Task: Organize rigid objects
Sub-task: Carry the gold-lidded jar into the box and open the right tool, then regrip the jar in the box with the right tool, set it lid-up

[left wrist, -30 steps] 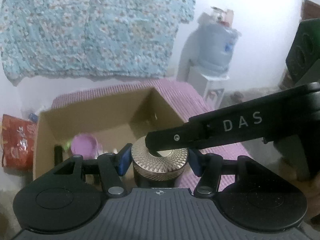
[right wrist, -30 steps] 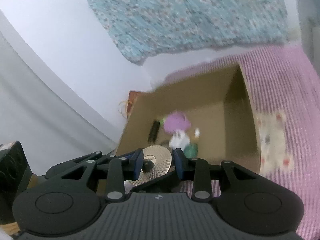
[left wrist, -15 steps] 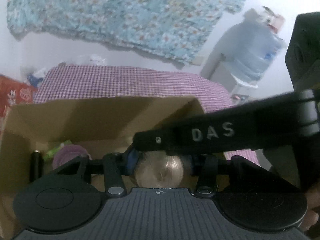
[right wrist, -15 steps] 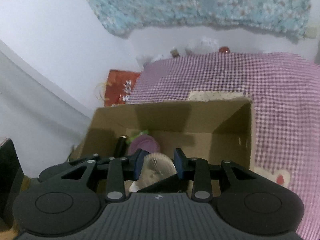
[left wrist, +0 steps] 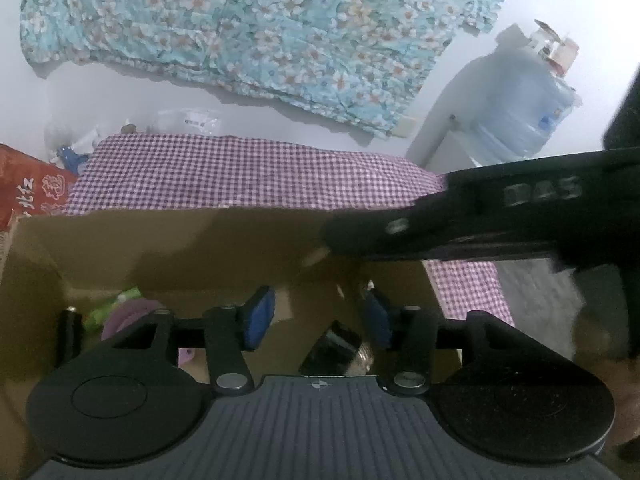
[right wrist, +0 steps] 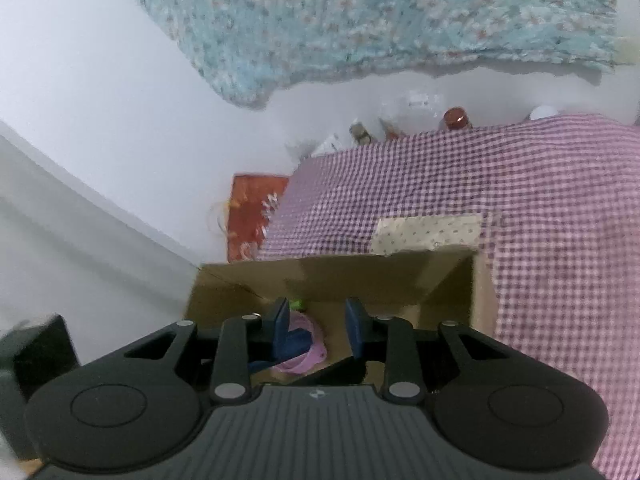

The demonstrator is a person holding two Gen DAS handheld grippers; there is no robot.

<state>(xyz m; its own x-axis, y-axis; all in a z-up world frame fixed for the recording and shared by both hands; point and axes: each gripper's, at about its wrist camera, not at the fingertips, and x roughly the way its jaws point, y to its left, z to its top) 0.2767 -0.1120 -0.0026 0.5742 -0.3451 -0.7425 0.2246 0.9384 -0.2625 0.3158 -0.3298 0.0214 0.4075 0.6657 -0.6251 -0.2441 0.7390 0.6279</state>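
A dark jar with a ribbed gold lid (left wrist: 338, 350) lies tilted on the floor of the open cardboard box (left wrist: 168, 248). My left gripper (left wrist: 318, 318) hangs over it with its jaws opening. The blue pads stand apart, above the jar and clear of it. One black finger (left wrist: 460, 220) of the right gripper crosses the box's far right corner in the left wrist view. My right gripper (right wrist: 318, 322) hovers over the same box (right wrist: 360, 276), open, with nothing between its pads. The left gripper's blue pad (right wrist: 296, 344) shows below them.
The box also holds a purple round thing (left wrist: 128, 314), a green item (left wrist: 116, 304) and a black cylinder (left wrist: 68, 332). It sits on a purple checked cloth (left wrist: 240, 172). A red bag (left wrist: 28, 192) stands to the left and a water bottle (left wrist: 516, 108) to the right.
Both grippers have moved in over the box. The jar has left the left gripper's pads and now lies in the box. The right gripper's finger has come off the lid and drawn away to the right.
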